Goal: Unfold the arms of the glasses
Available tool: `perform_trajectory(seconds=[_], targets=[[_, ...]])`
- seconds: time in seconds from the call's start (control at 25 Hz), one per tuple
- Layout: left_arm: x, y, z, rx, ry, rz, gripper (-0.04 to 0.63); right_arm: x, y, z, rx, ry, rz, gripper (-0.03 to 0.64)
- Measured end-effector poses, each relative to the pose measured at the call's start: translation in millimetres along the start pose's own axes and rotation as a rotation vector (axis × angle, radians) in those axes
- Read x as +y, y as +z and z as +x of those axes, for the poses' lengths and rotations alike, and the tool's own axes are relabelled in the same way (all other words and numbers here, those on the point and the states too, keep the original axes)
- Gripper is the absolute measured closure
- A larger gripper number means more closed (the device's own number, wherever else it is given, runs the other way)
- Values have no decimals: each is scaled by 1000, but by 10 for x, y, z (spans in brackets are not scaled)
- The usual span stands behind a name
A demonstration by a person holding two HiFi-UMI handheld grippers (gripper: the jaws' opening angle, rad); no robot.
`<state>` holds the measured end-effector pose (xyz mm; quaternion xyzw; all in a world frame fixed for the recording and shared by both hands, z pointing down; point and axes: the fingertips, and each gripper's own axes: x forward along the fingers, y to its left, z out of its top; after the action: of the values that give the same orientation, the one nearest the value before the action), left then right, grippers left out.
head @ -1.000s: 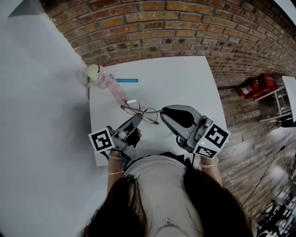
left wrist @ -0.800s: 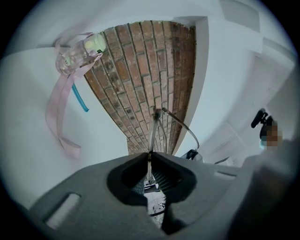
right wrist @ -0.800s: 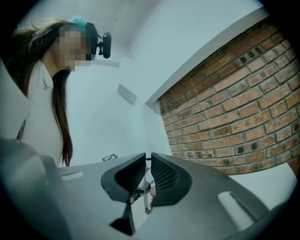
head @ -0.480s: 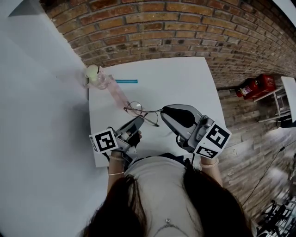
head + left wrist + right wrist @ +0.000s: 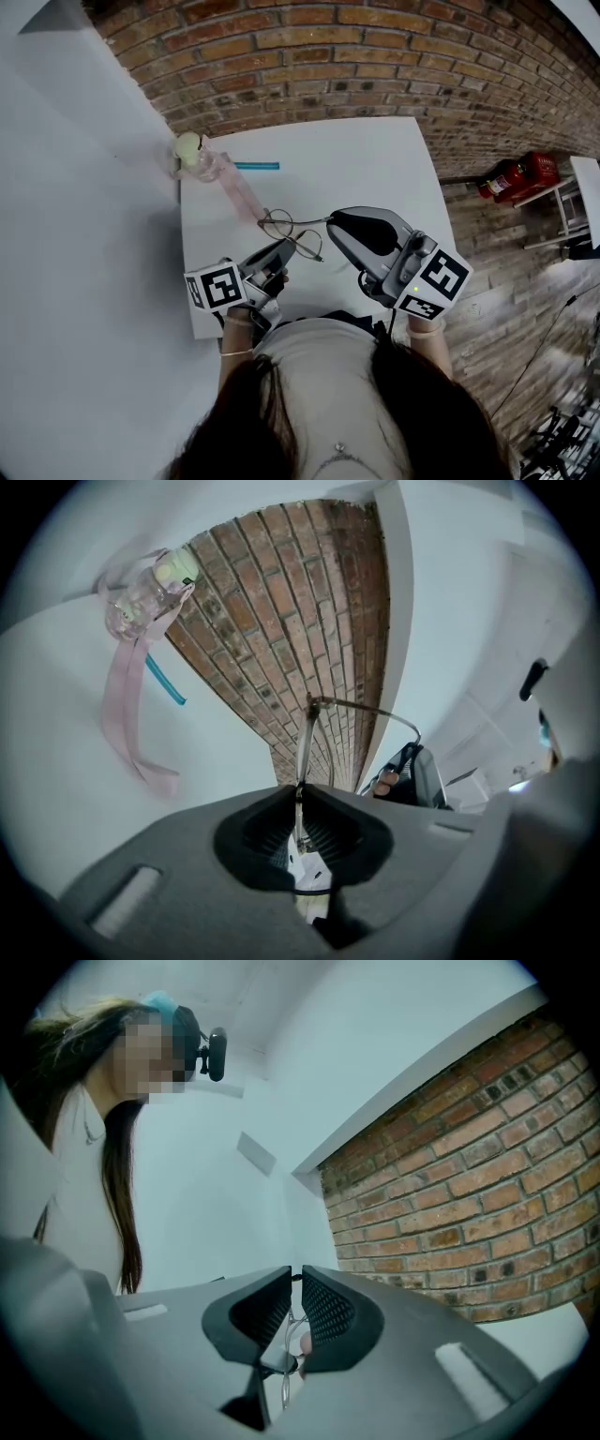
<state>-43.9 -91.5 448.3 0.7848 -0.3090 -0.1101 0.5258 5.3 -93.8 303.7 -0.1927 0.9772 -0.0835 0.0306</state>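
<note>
Thin wire-rimmed glasses [image 5: 289, 230] hang above the white table [image 5: 375, 159] between my two grippers. My left gripper [image 5: 280, 250] is shut on one thin metal arm of the glasses [image 5: 302, 752]. That arm runs up from the jaws [image 5: 298, 797] to the hinge, and the frame bends off to the right. My right gripper [image 5: 331, 223] comes in from the right and is shut on the other end of the glasses. A bit of wire frame [image 5: 287, 1327] shows between its nearly touching pads [image 5: 292, 1277].
A clear pink bottle with a pale cap [image 5: 200, 157] and a pink strap [image 5: 120, 714] lies at the table's far left corner. A blue stick [image 5: 256, 164] lies beside it. A brick wall stands behind the table. A red fire extinguisher [image 5: 516, 173] lies on the floor at right.
My left gripper has shifted slightly right and back with the arm in it. The glasses have turned between the grippers. The right gripper has barely moved.
</note>
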Motion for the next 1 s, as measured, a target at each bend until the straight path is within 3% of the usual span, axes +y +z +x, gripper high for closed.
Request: perform_trajectory(seconds=[0.72, 1.0], targets=[[122, -133, 41, 83, 80, 75, 574, -26, 36, 26, -7, -8, -4, 575], [65, -96, 43, 56, 43, 35, 574, -23, 54, 22, -19, -10, 1, 574]])
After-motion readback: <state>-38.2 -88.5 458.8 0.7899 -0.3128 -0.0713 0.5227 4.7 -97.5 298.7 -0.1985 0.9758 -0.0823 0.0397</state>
